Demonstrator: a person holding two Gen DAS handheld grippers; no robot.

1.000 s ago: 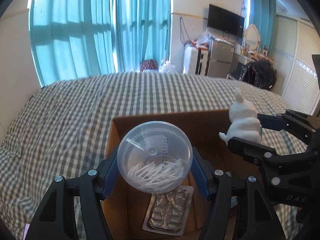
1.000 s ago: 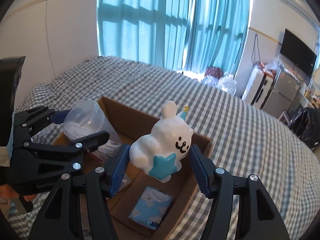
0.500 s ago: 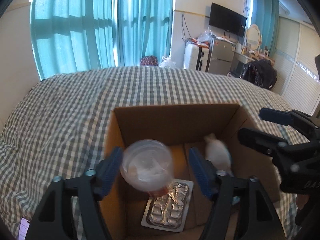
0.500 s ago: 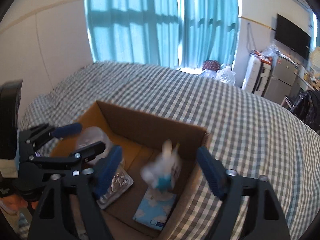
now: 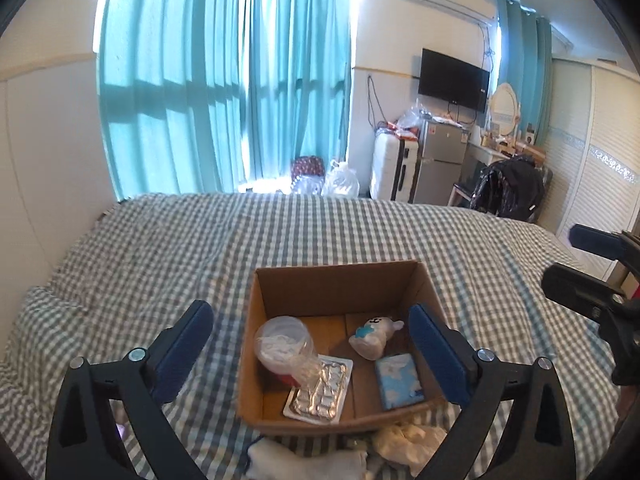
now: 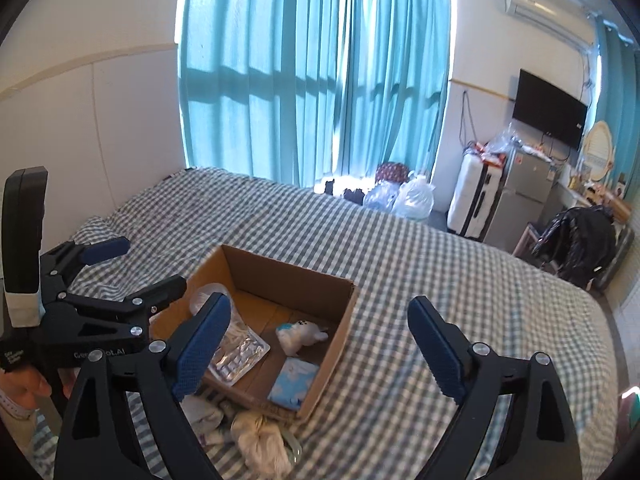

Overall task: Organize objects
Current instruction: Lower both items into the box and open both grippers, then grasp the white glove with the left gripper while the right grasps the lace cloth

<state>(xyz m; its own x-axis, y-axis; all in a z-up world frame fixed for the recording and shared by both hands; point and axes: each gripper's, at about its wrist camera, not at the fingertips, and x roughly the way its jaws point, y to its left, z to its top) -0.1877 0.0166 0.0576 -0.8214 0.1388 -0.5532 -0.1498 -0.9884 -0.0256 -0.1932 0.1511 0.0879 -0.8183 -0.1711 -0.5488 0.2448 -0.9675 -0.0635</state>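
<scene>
An open cardboard box (image 5: 335, 282) (image 6: 288, 278) sits on a checked bed. Inside lie a clear plastic tub of cotton swabs (image 5: 286, 346) (image 6: 206, 295) on its side, a white bunny figure with a blue star (image 5: 374, 336) (image 6: 300, 333), a foil blister pack (image 5: 320, 390) (image 6: 236, 354) and a blue tissue pack (image 5: 398, 380) (image 6: 294, 378). My left gripper (image 5: 312, 354) (image 6: 116, 264) is open and empty above the box. My right gripper (image 6: 320, 354) (image 5: 576, 256) is open and empty, raised to the box's right.
White crumpled cloths (image 5: 404, 444) (image 6: 260, 440) lie on the bed in front of the box. The checked bedspread (image 5: 180, 248) stretches away toward teal curtains (image 5: 224, 80). A suitcase, a small fridge and a chair with a dark jacket (image 5: 508, 188) stand beyond the bed.
Both grippers opened and dropped their loads into the box: the swab tub from the left, the bunny from the right. Both grippers then rose and pulled back.
</scene>
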